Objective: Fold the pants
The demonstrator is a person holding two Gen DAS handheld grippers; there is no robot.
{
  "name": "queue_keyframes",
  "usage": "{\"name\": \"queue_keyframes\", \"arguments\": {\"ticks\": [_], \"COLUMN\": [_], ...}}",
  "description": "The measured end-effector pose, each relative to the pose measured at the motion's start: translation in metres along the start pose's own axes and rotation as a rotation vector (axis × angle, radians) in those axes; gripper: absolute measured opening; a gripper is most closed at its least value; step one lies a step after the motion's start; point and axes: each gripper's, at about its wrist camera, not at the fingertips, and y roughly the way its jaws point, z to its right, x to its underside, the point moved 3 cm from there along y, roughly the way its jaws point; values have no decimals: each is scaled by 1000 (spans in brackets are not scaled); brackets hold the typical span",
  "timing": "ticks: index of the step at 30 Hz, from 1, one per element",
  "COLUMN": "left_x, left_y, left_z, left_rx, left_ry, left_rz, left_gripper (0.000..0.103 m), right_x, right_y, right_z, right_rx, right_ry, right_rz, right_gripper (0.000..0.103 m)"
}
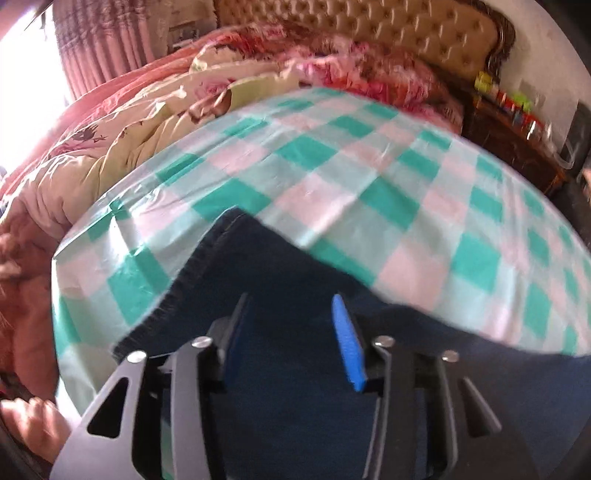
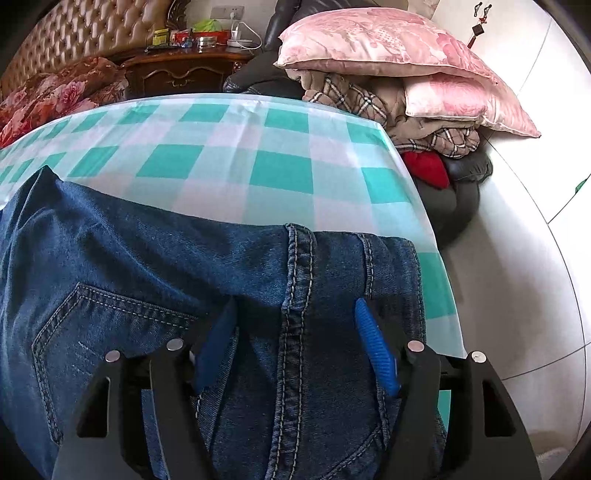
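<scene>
Dark blue jeans (image 1: 266, 266) lie on a table covered with a green, pink and white checked cloth (image 1: 332, 166). In the left wrist view a frayed hem edge (image 1: 184, 280) runs along their left side. My left gripper (image 1: 291, 299) hovers low over the denim, its blue pads apart and nothing pinched between them. The right wrist view shows the seat of the jeans (image 2: 147, 240), with a back pocket (image 2: 110, 325) and the thick centre seam (image 2: 299, 277). My right gripper (image 2: 295, 302) is open, one finger on each side of that seam, near the cloth's (image 2: 221, 147) right edge.
A bed with floral quilts (image 1: 110, 129) and a tufted headboard (image 1: 369, 26) lies beyond the table. A dark wooden nightstand (image 2: 184, 70) holds small items. Pink pillows (image 2: 388, 55) are piled on clothes and a dark chair at the right. White floor (image 2: 517, 258) lies beside the table.
</scene>
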Motion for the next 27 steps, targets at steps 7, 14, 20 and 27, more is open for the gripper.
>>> {"name": "queue_keyframes", "arguments": {"ticks": [7,14,20,27], "left_x": [-21,-35,-28,-29], "left_y": [28,-5,15,12], "left_z": [-21,-33,-36,-37], "left_rx": [-32,-18,-58,-124], "left_ry": [53,33,88,115], "left_rz": [-14,54,-4,54], "left_gripper": [42,42,42,50], "right_x": [0,0,-1,-7], "right_y": [0,0,0,-33], "right_z": [0,0,2,6], "right_rx": [-3,-3,-10,43], "right_ry": [3,5,11,56], "right_rz": [-4,-5,-12,105], "right_gripper": [65,65,65,70]}}
